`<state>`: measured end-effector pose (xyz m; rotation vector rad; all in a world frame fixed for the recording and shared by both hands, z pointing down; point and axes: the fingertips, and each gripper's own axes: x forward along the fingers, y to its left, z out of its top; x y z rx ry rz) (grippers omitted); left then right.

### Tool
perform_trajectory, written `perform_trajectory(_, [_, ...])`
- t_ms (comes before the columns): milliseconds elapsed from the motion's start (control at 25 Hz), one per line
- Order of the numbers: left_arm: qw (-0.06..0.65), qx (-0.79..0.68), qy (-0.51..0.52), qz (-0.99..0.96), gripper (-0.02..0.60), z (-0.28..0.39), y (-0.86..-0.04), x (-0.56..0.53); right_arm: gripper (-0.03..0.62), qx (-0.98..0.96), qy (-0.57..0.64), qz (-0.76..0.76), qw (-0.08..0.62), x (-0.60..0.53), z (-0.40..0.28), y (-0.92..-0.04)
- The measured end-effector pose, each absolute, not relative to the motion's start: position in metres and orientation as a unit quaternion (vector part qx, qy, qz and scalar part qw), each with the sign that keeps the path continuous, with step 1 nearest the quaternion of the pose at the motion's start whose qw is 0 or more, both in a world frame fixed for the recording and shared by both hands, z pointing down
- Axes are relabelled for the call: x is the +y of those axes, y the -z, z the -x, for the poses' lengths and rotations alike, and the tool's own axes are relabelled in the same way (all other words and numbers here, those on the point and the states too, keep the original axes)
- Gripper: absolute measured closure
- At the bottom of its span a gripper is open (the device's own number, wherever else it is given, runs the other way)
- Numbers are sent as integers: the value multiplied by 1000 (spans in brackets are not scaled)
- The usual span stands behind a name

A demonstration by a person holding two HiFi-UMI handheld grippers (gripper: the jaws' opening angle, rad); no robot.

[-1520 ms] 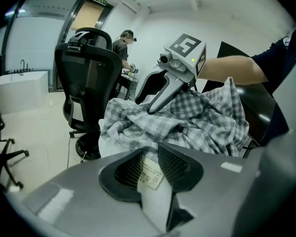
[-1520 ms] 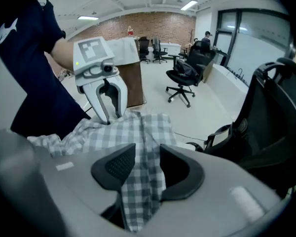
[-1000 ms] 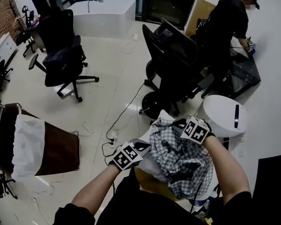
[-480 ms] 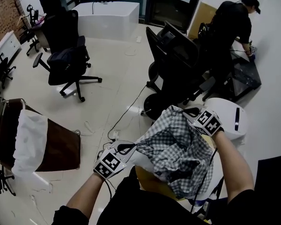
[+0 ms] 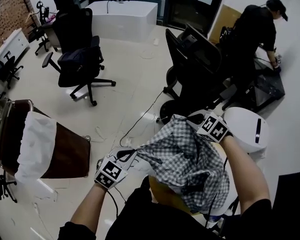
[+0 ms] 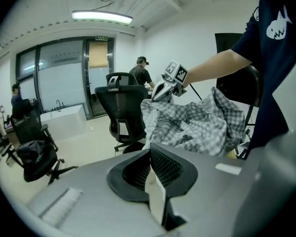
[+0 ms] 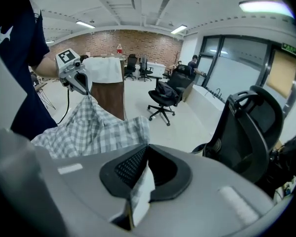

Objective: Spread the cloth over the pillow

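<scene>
A grey-and-white checked cloth (image 5: 187,159) hangs between my two grippers above my lap. The left gripper (image 5: 131,153) is shut on one edge of it, low and to the left. Higher on the right, the right gripper (image 5: 191,119) is shut on another edge. A mustard-yellow pillow (image 5: 162,194) shows beneath the cloth, mostly hidden. In the left gripper view, pale fabric (image 6: 155,184) is pinched between the shut jaws and the cloth (image 6: 197,125) bunches beyond. The right gripper view shows cloth (image 7: 138,184) clamped in its jaws, with the left gripper (image 7: 84,85) holding the far edge.
A black office chair (image 5: 197,69) stands just beyond the cloth, and another (image 5: 80,64) is at the far left. A white round table (image 5: 247,129) is at my right. A brown bin with a white liner (image 5: 37,146) stands left. Cables (image 5: 140,119) lie on the floor. A person (image 5: 260,29) works at the back right.
The left gripper has moved left and down, away from the right one, and the cloth has been drawn out wider between them. Both grips have held.
</scene>
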<state>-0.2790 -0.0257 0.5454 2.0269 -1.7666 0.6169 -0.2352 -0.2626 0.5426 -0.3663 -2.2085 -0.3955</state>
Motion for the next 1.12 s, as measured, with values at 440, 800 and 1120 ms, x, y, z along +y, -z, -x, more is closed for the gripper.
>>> perform_trajectory(440, [229,-563,-245,-756,478,237,-592,-15,580,-869,165,126,448,-268,241,-568])
perform_trajectory(800, [250,-460,-278,-805,370,125,-631,3,580,-886,157,71,430,-302,234,-549])
perform_trajectory(1120, [284,-528,-259,-757,327,130,-650,-21,580,-892,157,57,419,-304,229,-540])
